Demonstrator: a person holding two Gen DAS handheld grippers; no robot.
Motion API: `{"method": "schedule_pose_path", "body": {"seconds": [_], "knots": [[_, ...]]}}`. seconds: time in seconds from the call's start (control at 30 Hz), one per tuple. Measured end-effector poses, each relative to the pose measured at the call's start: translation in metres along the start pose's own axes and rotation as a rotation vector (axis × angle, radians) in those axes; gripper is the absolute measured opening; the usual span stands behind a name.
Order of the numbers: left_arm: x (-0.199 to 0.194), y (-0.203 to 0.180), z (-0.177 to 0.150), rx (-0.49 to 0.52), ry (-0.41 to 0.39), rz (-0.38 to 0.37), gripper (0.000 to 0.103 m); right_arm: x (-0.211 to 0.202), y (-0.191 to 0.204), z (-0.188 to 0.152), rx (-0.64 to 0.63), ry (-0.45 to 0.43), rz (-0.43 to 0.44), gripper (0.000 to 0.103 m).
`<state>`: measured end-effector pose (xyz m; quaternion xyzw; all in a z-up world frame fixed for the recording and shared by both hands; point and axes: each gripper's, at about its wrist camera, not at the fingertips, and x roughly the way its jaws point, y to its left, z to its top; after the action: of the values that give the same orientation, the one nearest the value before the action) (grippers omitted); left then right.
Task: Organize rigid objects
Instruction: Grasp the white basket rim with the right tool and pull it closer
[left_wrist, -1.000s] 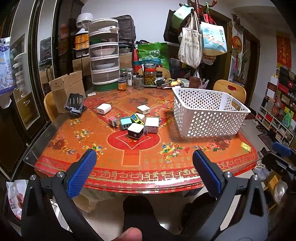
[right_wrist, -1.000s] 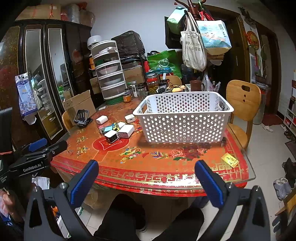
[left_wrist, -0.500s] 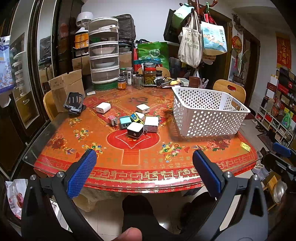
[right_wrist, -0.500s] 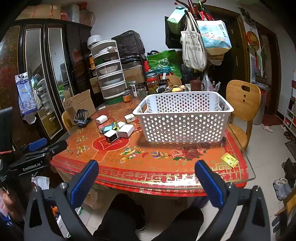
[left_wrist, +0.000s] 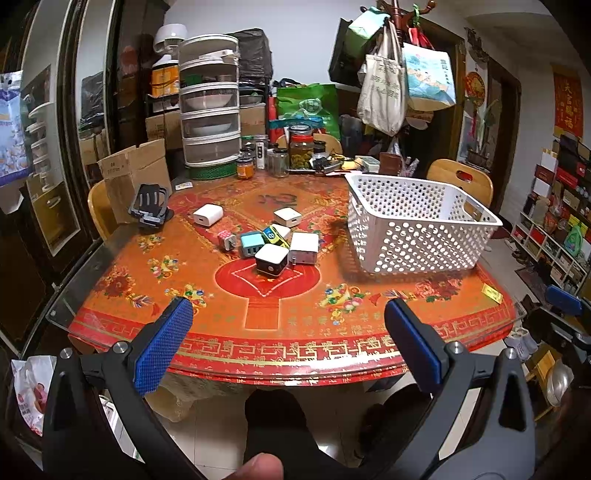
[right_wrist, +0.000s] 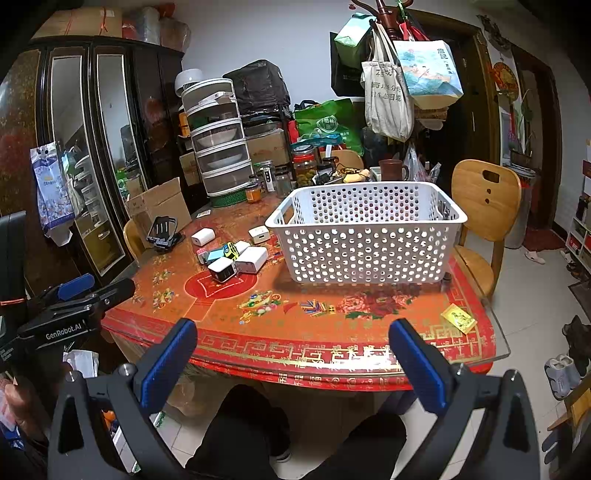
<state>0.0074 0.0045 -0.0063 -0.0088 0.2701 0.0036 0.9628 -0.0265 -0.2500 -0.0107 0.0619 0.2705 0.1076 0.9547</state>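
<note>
Several small charger cubes lie in a cluster on the red patterned table (left_wrist: 266, 317): a black-and-white cube (left_wrist: 272, 259) in front, a white one (left_wrist: 304, 246), a teal one (left_wrist: 252, 244), and two white ones farther back (left_wrist: 208, 214) (left_wrist: 287, 216). The cluster also shows in the right wrist view (right_wrist: 236, 258). A white perforated basket (left_wrist: 417, 229) (right_wrist: 365, 232) stands on the table's right side. My left gripper (left_wrist: 286, 332) is open and empty, short of the table's near edge. My right gripper (right_wrist: 291, 354) is open and empty, also short of the edge.
A black phone stand (left_wrist: 149, 206) sits at the table's left. Jars (left_wrist: 301, 149) and a stacked container tower (left_wrist: 208, 107) line the back edge. A yellow card (right_wrist: 458, 318) lies near the front right corner. Wooden chairs (right_wrist: 484, 206) stand around. The person's legs are below.
Both grippers stay open and nearly still; the left view has edged slightly closer to the table.
</note>
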Motion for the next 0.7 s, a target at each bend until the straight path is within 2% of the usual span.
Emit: {"method": "schedule_pose_path", "body": {"seconds": [0.17, 0.23, 0.3, 0.33, 0.4, 0.43, 0.47, 0.5, 0.57, 0.63, 0.7], "knots": [[0.024, 0.003, 0.010, 0.001, -0.012, 0.038, 0.102, 0.005, -0.019, 0.011, 0.017, -0.038, 0.024, 0.103], [0.042, 0.015, 0.019, -0.021, -0.013, 0.022, 0.102, 0.016, -0.047, 0.032, 0.013, -0.073, -0.057, 0.103], [0.064, 0.028, 0.030, -0.048, 0.007, 0.033, 0.102, 0.031, -0.074, 0.056, 0.001, -0.076, -0.137, 0.103], [0.080, 0.038, 0.037, -0.068, 0.026, 0.021, 0.102, 0.035, -0.082, 0.062, -0.002, -0.068, -0.149, 0.103], [0.109, 0.051, 0.050, -0.066, 0.023, -0.010, 0.102, 0.057, -0.114, 0.089, 0.008, -0.031, -0.203, 0.103], [0.124, 0.056, 0.054, -0.054, 0.033, 0.000, 0.102, 0.064, -0.125, 0.098, 0.014, -0.020, -0.220, 0.103], [0.153, 0.061, 0.056, -0.029, 0.115, 0.042, 0.102, 0.076, -0.139, 0.108, 0.021, 0.000, -0.236, 0.103], [0.174, 0.065, 0.055, -0.015, 0.181, 0.068, 0.102, 0.096, -0.157, 0.121, 0.023, 0.058, -0.239, 0.103], [0.210, 0.075, 0.054, -0.009, 0.267, 0.096, 0.102, 0.122, -0.180, 0.129, 0.052, 0.137, -0.245, 0.103], [0.233, 0.088, 0.053, -0.032, 0.299, 0.103, 0.102, 0.161, -0.207, 0.134, 0.105, 0.280, -0.235, 0.103], [0.251, 0.104, 0.054, -0.063, 0.319, 0.112, 0.102, 0.181, -0.222, 0.132, 0.134, 0.324, -0.234, 0.103]]}}
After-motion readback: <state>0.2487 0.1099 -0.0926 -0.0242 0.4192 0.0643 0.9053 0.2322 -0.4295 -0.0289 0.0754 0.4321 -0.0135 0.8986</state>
